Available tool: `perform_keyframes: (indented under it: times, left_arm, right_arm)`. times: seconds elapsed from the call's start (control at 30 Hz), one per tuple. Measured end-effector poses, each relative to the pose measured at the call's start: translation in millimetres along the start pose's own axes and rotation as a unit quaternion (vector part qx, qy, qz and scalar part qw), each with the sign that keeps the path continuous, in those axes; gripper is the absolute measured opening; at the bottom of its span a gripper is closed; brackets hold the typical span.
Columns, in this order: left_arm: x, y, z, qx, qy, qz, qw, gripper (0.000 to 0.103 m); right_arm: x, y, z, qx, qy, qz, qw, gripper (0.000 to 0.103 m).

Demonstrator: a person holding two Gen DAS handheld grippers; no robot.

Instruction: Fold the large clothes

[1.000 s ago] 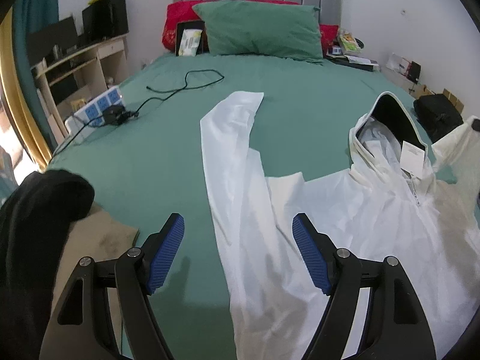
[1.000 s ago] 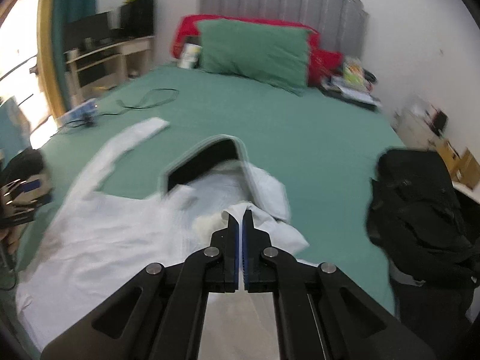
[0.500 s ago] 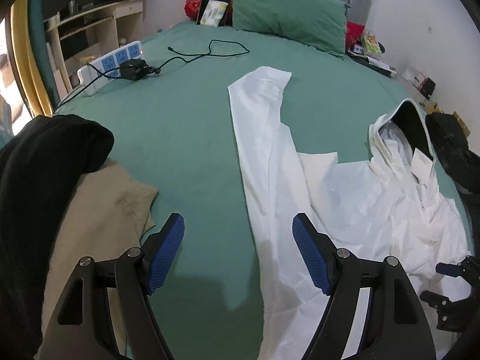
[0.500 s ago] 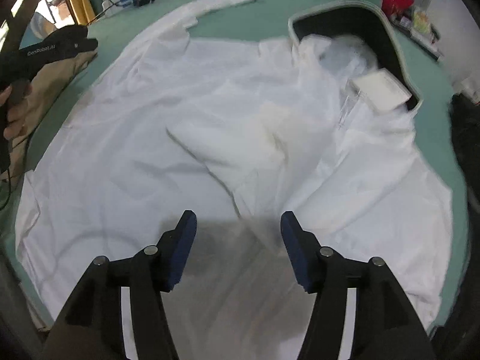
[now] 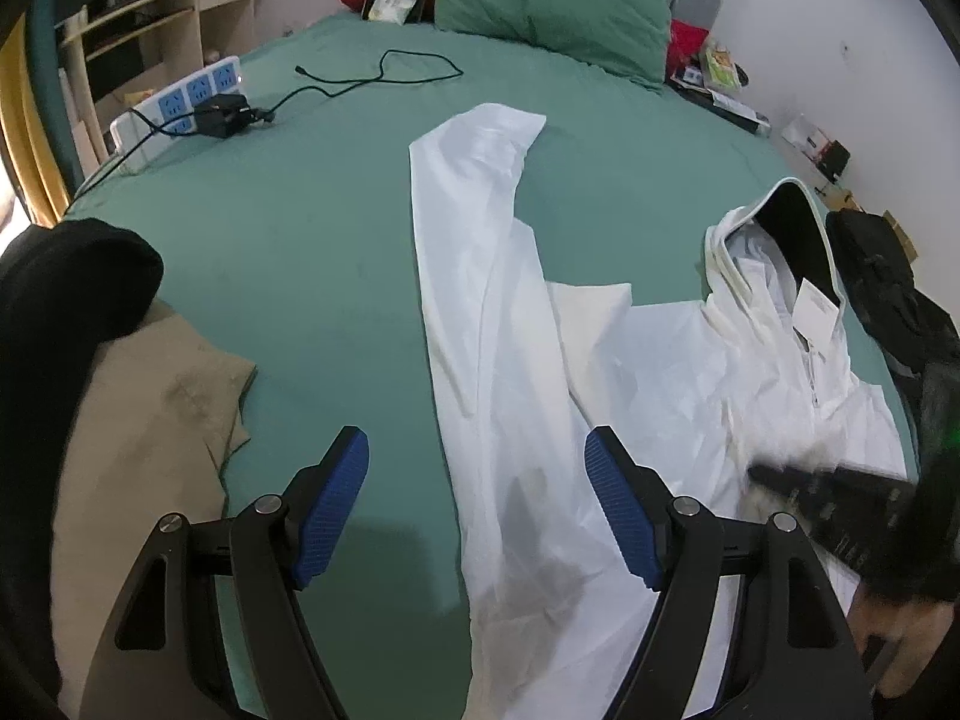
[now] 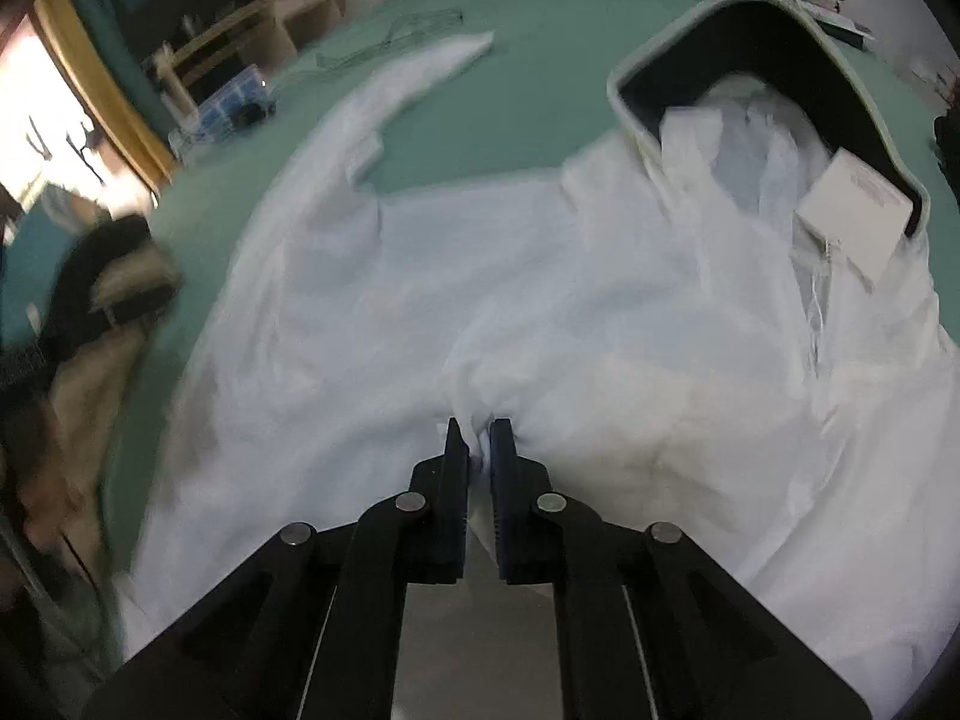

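Left wrist view: left hand-held gripper (image 5: 477, 510) hovering released over white hooded jacket (image 5: 660, 372) spreading across bed (image 5: 312, 228), sleeve reaching far.
Right wrist view: right hand-held gripper (image 6: 478, 444) clenching jacket fabric, probably gathering near edge for folding.

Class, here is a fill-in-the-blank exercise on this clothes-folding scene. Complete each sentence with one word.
1. The white jacket lies spread on a bed with a ____ sheet.
2. The right gripper has pinched a fold of the ____.
3. The left gripper has its jaws ____.
4. The inside of the hood is ____.

Missing words: green; jacket; open; black
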State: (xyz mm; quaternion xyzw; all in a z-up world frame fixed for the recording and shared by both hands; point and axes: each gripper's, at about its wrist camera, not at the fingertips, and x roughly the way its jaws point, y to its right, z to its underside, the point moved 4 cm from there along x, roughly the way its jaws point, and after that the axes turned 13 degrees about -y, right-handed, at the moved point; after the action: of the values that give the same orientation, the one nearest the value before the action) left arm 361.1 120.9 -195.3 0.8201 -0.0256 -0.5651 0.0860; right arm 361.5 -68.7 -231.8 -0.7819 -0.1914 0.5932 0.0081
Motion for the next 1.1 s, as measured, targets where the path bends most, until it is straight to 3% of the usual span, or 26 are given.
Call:
perform_keyframes:
  times: [0.1,0.17,0.23,0.3,0.37,0.47,0.5,0.57,0.63,0.7,0.83,0.93,1.1]
  left_arm:
    - [-2,-5,0,-0.009,0.002,-0.003,0.9999,0.078]
    - [-6,-9,-2,-0.018,0.01,-0.001,0.9998,0.078]
    - [-10,-14,-4,-0.025,0.018,-0.005,0.9995,0.078]
    - [-11,-17,-5,-0.033,0.02,-0.007,0.9992,0.078]
    - [-6,-18,-5,-0.041,0.012,-0.004,0.9991,0.078]
    - [6,-14,-2,-0.036,-0.006,0.002,0.9993,0.078]
    - [8,-13,-2,-0.034,-0.01,0.003,0.9994,0.078]
    - [13,-10,0,-0.033,-0.016,0.006,0.9993,0.078]
    - [14,-10,1,-0.033,-0.017,0.007,0.9993,0.078]
    - [13,-15,1,-0.04,-0.015,0.007,0.9991,0.078]
    - [1,-28,-4,-0.053,0.004,0.004,0.9986,0.078]
    - [-11,-41,-12,-0.056,0.02,0.002,0.9982,0.078]
    - [-15,-61,-13,-0.061,0.022,-0.002,0.9979,0.078]
  right_arm:
    - [-28,-17,-26,-0.029,0.052,0.011,0.998,0.007]
    - [-44,-33,-38,-0.052,0.087,-0.014,0.995,0.007]
    - [-49,-54,-45,-0.086,0.093,-0.03,0.991,0.007]
    - [-37,-68,-43,-0.109,0.071,-0.05,0.99,0.008]
    - [-14,-77,-35,-0.131,0.022,-0.061,0.989,0.008]
    - [17,-78,-17,-0.14,-0.034,-0.035,0.989,0.013]
    - [23,-75,-10,-0.136,-0.045,-0.038,0.989,0.017]
    - [29,-66,-2,-0.124,-0.053,-0.048,0.99,0.045]
    - [25,-59,2,-0.116,-0.051,-0.053,0.991,0.052]
    - [17,-50,0,-0.106,-0.051,-0.04,0.992,0.052]
    - [-8,-42,-24,-0.083,0.002,-0.006,0.997,0.052]
    - [-21,-47,-51,-0.079,0.039,-0.004,0.996,0.052]
    - [8,-73,-113,-0.081,0.035,-0.034,0.996,0.052]
